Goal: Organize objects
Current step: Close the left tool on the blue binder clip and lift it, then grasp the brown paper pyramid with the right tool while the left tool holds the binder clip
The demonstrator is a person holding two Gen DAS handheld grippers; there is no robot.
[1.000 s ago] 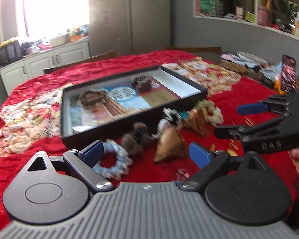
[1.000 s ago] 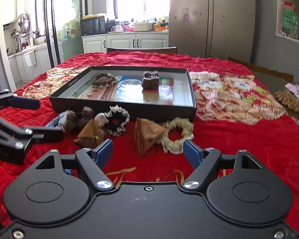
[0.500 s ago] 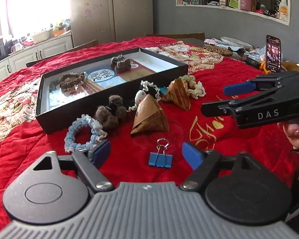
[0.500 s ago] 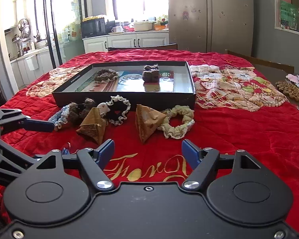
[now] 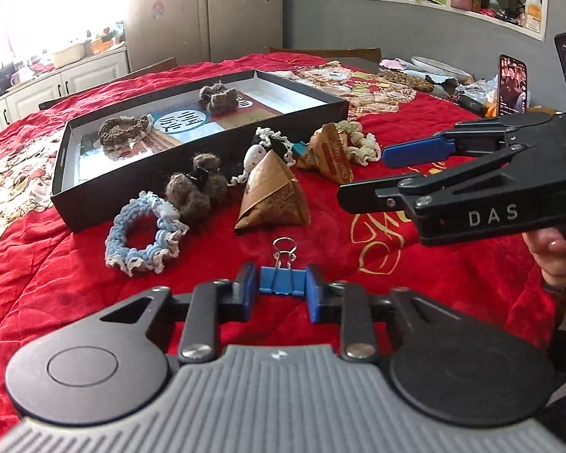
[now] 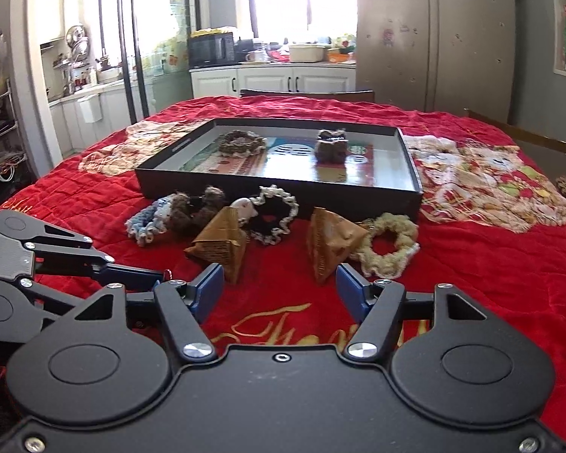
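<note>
Landmark: the black tray [image 5: 139, 185] [image 6: 283, 188] on the red tablecloth [image 5: 434, 275] [image 6: 490, 264]; every place below is given from it.

Tray, left part: a brown crocheted scrunchie [image 5: 123, 130] [image 6: 241, 142] lies flat on the printed floor.

Tray, middle: a fuzzy brown scrunchie [image 5: 219, 95] [image 6: 332, 146] sits further right and toward the far wall, apart from the first one.

Tray, right part: only white floor shows.

In front of the tray, left: a blue-and-white scrunchie [image 5: 143, 236] [image 6: 147, 222] lies just off the near wall, touching a brown fuzzy scrunchie [image 5: 198, 190] [image 6: 196, 207] beside it.

In front, centre: a brown paper pyramid pack [image 5: 271, 196] [image 6: 222, 243] stands with a black scrunchie edged in white lace [image 5: 273, 143] [image 6: 275, 213] behind it, close to the near wall.

In front, right: a second pyramid pack [image 5: 330, 154] [image 6: 332, 239] leans against a cream scrunchie [image 5: 360, 143] [image 6: 388, 249].

Blue binder clip [image 5: 283, 281]: on the cloth, well in front of the tray and nearer than the pyramid pack, wire handles pointing toward the tray.

Left gripper [image 5: 279, 292]: low over the cloth, blue pads pressed to both sides of the binder clip, clamping it.

Right gripper [image 6: 279, 290] [image 5: 377, 173]: spread wide and holding nothing, hovering in front of the tray's right half.
</note>
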